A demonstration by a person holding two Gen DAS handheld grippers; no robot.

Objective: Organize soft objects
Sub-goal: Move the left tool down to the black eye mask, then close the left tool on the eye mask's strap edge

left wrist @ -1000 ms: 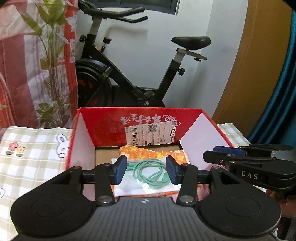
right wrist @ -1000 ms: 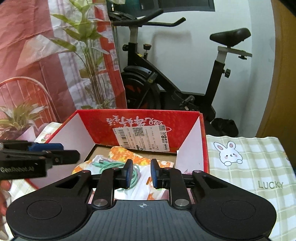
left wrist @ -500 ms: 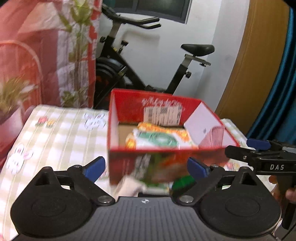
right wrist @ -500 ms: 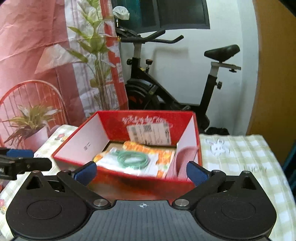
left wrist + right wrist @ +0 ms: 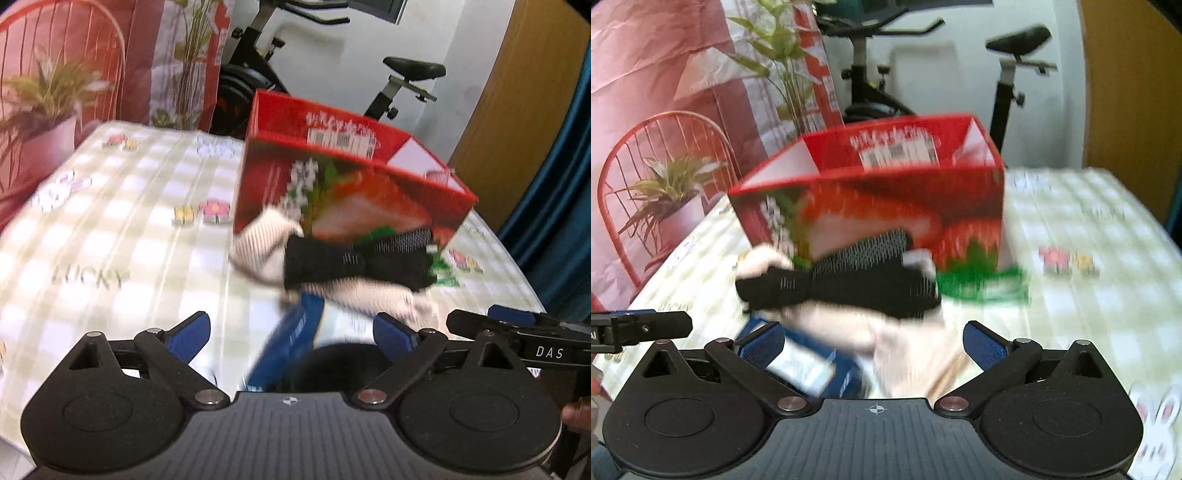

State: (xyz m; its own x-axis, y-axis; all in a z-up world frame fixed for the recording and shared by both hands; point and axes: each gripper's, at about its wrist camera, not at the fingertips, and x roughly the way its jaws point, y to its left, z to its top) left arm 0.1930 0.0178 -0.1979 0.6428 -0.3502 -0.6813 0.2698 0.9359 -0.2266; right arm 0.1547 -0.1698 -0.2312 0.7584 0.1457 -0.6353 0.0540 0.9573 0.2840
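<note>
Both claws stand spread wide and hold nothing: the left claw (image 5: pixel 291 332) and the right claw (image 5: pixel 873 341) hover over a blurred heap on the checked desk (image 5: pixel 110 236). A black sock (image 5: pixel 849 284) lies across pale cloth (image 5: pixel 908 350) beside a blue packet (image 5: pixel 809 365), just before the red box (image 5: pixel 886 206)

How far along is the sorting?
Done: nothing can be confirmed, since the red box hides its contents. In hand: nothing; left hand-held gripper and right hand-held gripper are open. Left: black sock, cream cloth, blue packet outside.
</note>
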